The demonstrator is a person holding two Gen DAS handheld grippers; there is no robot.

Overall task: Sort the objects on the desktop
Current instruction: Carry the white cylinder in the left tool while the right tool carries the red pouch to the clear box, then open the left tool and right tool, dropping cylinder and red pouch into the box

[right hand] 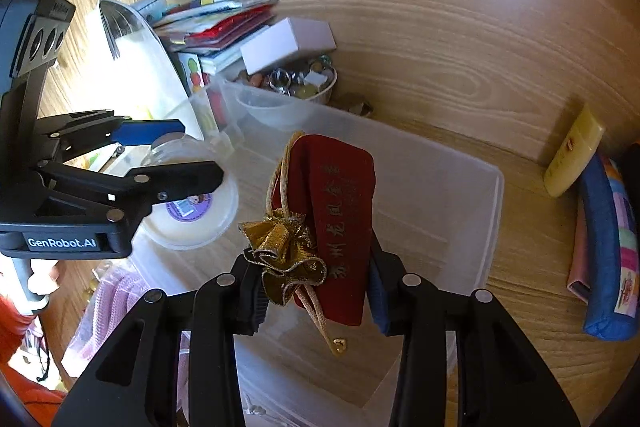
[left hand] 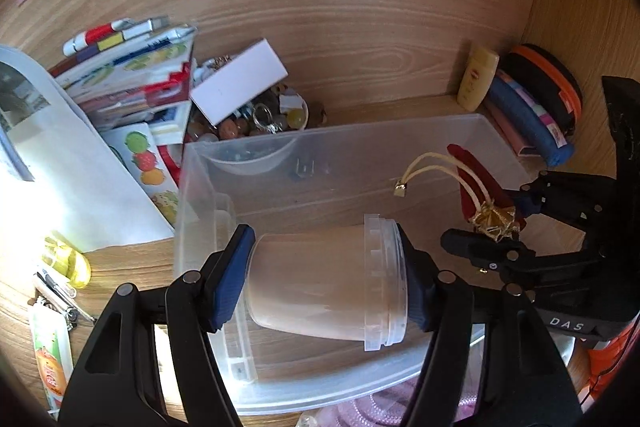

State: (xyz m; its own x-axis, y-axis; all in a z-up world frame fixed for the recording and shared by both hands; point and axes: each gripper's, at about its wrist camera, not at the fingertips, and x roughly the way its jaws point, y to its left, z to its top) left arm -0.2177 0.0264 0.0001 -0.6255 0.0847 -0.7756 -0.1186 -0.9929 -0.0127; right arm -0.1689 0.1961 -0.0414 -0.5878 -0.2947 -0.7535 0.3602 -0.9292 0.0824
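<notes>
My left gripper (left hand: 326, 275) is shut on a translucent lidded plastic jar (left hand: 320, 283), held sideways over the clear plastic bin (left hand: 344, 143). The jar also shows in the right wrist view (right hand: 192, 203), with the left gripper (right hand: 176, 155) around it. My right gripper (right hand: 316, 291) is shut on a red velvet pouch (right hand: 332, 211) with a gold ruffled top and cord, held above the bin (right hand: 440, 195). In the left wrist view the right gripper (left hand: 492, 223) and the pouch (left hand: 468, 167) hang over the bin's right side.
Behind the bin stand a bowl of trinkets (left hand: 256, 123), a white box (left hand: 240, 83) and a stack of booklets (left hand: 132, 75). At right lie a yellow tube (left hand: 478, 75) and a blue pencil case (left hand: 528, 123). Small items (left hand: 68, 263) lie at left.
</notes>
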